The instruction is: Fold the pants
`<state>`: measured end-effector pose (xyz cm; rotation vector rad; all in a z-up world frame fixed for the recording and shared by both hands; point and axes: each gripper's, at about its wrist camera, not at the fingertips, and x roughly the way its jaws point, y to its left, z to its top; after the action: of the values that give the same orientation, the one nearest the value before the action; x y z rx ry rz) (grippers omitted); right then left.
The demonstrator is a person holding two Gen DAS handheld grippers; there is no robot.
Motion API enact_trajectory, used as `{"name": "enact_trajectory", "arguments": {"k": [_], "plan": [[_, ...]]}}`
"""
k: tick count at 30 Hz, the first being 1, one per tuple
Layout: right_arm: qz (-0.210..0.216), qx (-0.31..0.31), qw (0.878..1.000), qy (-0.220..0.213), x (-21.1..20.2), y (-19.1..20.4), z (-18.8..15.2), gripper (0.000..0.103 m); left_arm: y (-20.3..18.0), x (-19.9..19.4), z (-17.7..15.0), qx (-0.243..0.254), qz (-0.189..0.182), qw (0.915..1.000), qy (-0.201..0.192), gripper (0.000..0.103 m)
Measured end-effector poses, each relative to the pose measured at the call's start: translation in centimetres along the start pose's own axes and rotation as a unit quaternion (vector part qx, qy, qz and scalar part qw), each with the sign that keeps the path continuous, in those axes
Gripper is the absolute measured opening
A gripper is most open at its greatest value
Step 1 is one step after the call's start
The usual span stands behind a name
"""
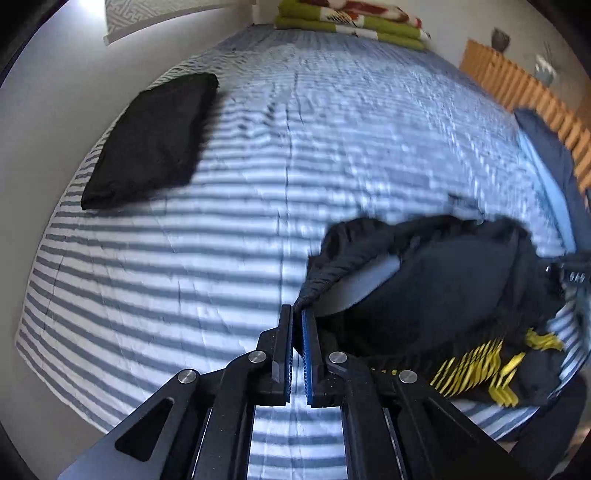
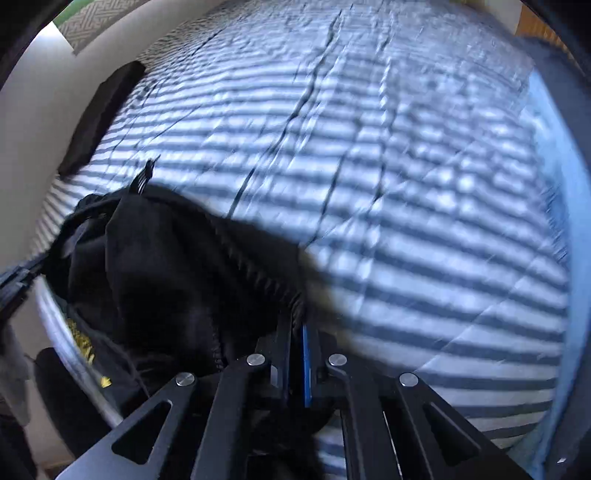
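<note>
While left gripper (image 1: 297, 314) and right gripper (image 2: 297, 317) pinch only waistband edges of black pants (image 1: 424, 280), fabric may slip free.

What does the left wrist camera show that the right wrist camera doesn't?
Only the left wrist view shows the folded green blanket at the far end of the bed, the orange slatted panel and the yellow print clearly. Only the right wrist view shows the right gripper shut on the black pants. Both share the striped bedcover, the folded black garment and the pants, which the left gripper also pinches.
</note>
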<state>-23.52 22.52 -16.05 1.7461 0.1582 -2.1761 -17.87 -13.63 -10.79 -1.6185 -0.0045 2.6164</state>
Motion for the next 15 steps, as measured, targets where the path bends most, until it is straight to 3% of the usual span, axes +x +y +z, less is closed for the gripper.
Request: {"name": "enact_trajectory", "arguments": {"k": [5, 8, 11, 13, 15], "plan": [[-0.066, 0.019, 0.995, -0.076, -5.6, -0.8, 7.8, 0.004, 0.5, -2.9, 9.1, -0.022, -0.006, 0.9981, -0.058, 0.004], [-0.134, 0.003, 0.979, -0.156, -10.1, 1.4, 13.6, 0.003, 0.7, -5.5, 16.6, -0.033, 0.004, 0.9941, -0.103, 0.004], [-0.161, 0.029, 0.95, -0.267, -17.8, 2.5, 19.5, 0.003, 1.5, -10.8, 23.6, -0.053, 0.001, 0.9843, -0.168, 0.004], [-0.161, 0.055, 0.917, -0.362, -24.5, 2.6, 21.4, 0.003, 1.8, -16.5, 26.8, -0.06, -0.015, 0.9707, -0.232, 0.004], [-0.156, 0.069, 0.883, -0.437, -30.8, 2.9, 22.1, 0.003, 1.4, -21.3, 27.7, -0.053, -0.028, 0.9574, -0.283, 0.004]]}}
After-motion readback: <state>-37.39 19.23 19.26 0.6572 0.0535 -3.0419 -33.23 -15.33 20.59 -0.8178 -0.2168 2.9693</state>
